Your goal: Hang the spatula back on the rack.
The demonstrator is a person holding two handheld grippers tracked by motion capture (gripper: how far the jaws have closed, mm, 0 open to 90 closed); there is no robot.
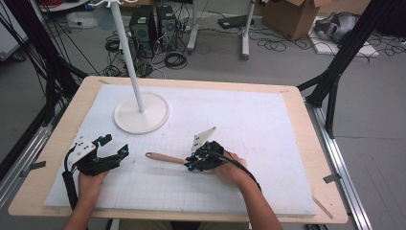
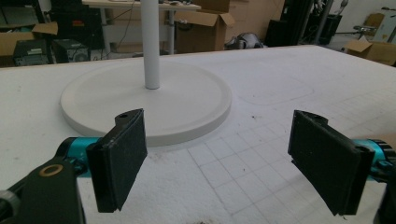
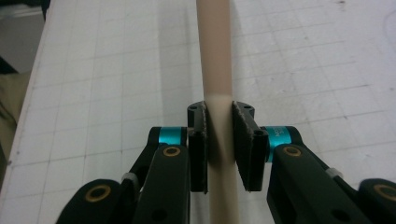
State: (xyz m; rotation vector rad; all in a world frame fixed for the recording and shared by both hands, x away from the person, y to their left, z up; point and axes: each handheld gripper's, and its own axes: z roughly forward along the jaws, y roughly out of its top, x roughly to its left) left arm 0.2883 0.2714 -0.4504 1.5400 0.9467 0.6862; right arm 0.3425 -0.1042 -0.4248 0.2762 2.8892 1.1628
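A long pale wooden handle (image 1: 165,157) lies on the gridded white mat (image 1: 258,124), pointing left. My right gripper (image 1: 191,163) is shut on its right part; in the right gripper view the two black pads (image 3: 198,144) press the handle (image 3: 215,56) from both sides, and the end behind the jaws is hidden. My left gripper (image 1: 115,145) rests on the mat near the left edge, held by a hand. Its jaws stand wide apart with nothing between them (image 2: 219,158). It faces the white stand's round base (image 2: 187,102).
A white stand with a round base (image 1: 141,115) and a thin upright pole (image 1: 129,52) occupies the mat's far left. The wooden table rim (image 1: 316,143) borders the mat. Beyond the table the floor holds cables, computer towers (image 1: 143,24) and a cardboard box (image 1: 292,17).
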